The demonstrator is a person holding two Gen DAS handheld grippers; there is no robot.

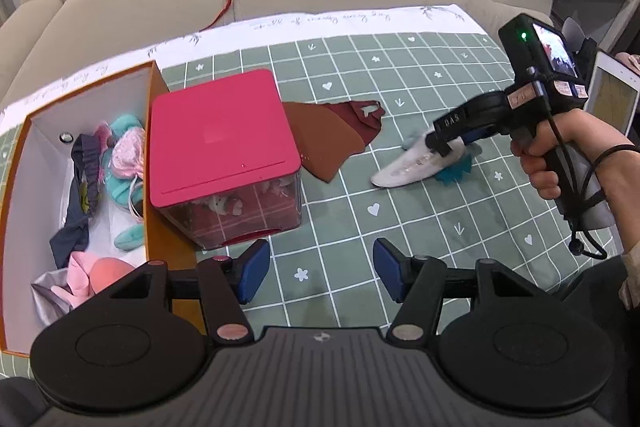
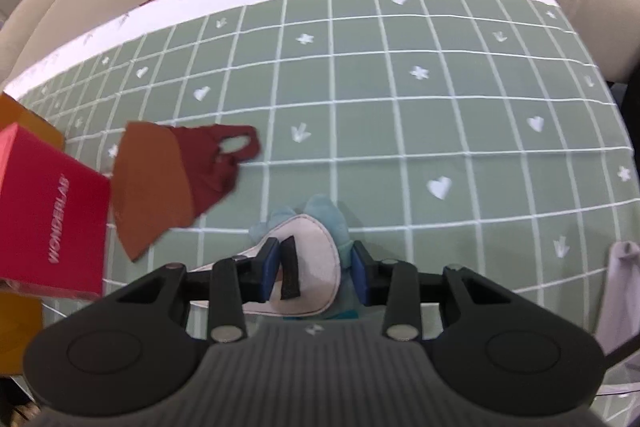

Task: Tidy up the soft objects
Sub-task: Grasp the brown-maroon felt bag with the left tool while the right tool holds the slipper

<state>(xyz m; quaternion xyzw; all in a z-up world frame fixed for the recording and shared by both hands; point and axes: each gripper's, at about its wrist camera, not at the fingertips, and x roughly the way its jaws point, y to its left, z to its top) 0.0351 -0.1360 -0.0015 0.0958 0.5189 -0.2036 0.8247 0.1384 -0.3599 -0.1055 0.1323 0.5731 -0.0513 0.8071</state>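
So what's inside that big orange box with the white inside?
The orange box holds soft things: a navy cloth, teal plush and pink fabric. Whatever lies beneath the pile is covered.

Hidden, cropped and blurred parts around the two tongs

Under the right gripper (image 2: 314, 269): teal plush piece (image 2: 326, 215) mostly covered by the white padded fabric piece (image 2: 316, 247), shape not readable, pad contact not clear. Left of those tongs: pink-lidded clear plastic box (image 2: 48, 211) and rust-brown flat fabric mask (image 2: 150, 183) smeared by blur, box cropped at the edge. Left of the left gripper (image 1: 316, 273): orange-walled open cardboard box (image 1: 154, 163) partly behind the tongs' body, contents tangled, not separable.
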